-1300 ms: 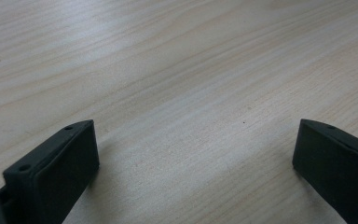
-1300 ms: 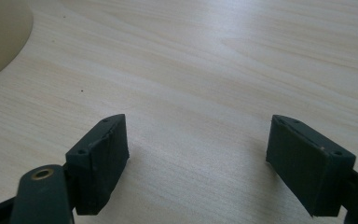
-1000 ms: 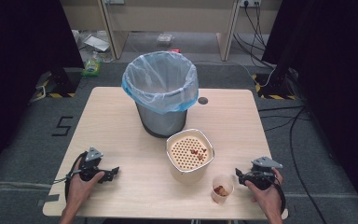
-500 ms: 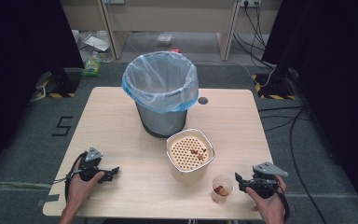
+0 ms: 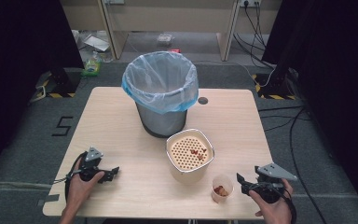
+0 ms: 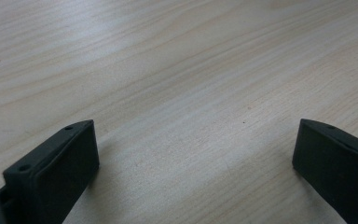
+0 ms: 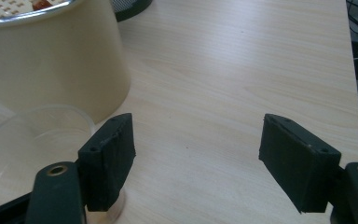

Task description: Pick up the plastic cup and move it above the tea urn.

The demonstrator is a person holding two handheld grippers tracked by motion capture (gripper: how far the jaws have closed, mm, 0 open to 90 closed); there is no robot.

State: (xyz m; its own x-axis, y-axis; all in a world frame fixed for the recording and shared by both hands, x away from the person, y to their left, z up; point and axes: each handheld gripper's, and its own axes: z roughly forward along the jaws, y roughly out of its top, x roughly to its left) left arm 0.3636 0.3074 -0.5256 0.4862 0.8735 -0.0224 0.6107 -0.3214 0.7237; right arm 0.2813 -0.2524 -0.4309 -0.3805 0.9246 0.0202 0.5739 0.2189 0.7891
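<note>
A small clear cup (image 5: 222,187) with red bits stands near the table's front edge, right of centre. Just behind it is a cream container (image 5: 189,153) with a perforated insert and a few red bits on top. My right gripper (image 5: 241,180) hovers just right of the cup, off the table; its jaws have just been closing slightly, but it is open with nothing between them. In the right gripper view (image 7: 196,149) the cup (image 7: 37,135) lies outside the left jaw, beside the container (image 7: 51,60). My left gripper (image 5: 113,171) rests open at the front left, over bare wood (image 6: 196,140).
A grey bin (image 5: 161,88) lined with a pale blue bag stands at the middle back of the wooden table (image 5: 112,126). A dark cable hole (image 5: 203,100) sits to its right. Cables run over the floor on the right.
My right hand has risen and drawn back toward the front edge, a little away from the cup. The left hand, cup and container have stayed put.
</note>
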